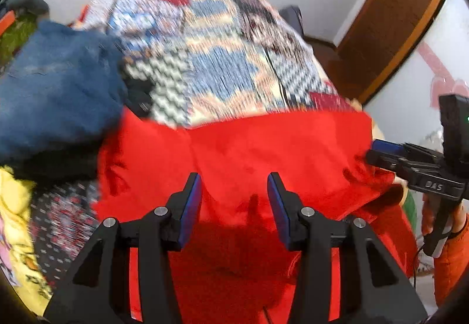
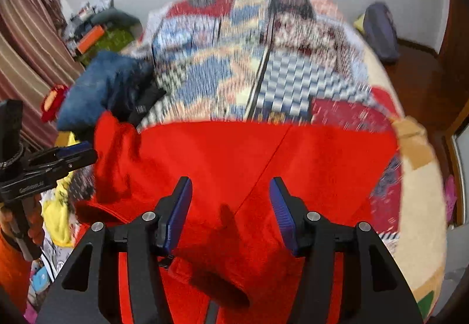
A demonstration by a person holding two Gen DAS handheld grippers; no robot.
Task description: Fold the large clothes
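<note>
Evenly and brightly lit from overhead, with soft shadows cast on the red garment (image 1: 263, 148) beneath each claw. Heavily motion-blurred across the patterned bedspread (image 1: 211, 60), sharp only on the near claw fingers (image 2: 176, 212). Strongly fisheye-curved, vignetted black at the corners.

The right tongs (image 2: 230, 206) stand open above a red garment (image 2: 234, 154), with nothing between them. The garment lies on a bed with a patterned blanket (image 2: 234, 66). A blue garment (image 2: 96, 89) lies at the left, near the left tongs (image 2: 79, 151).
</note>
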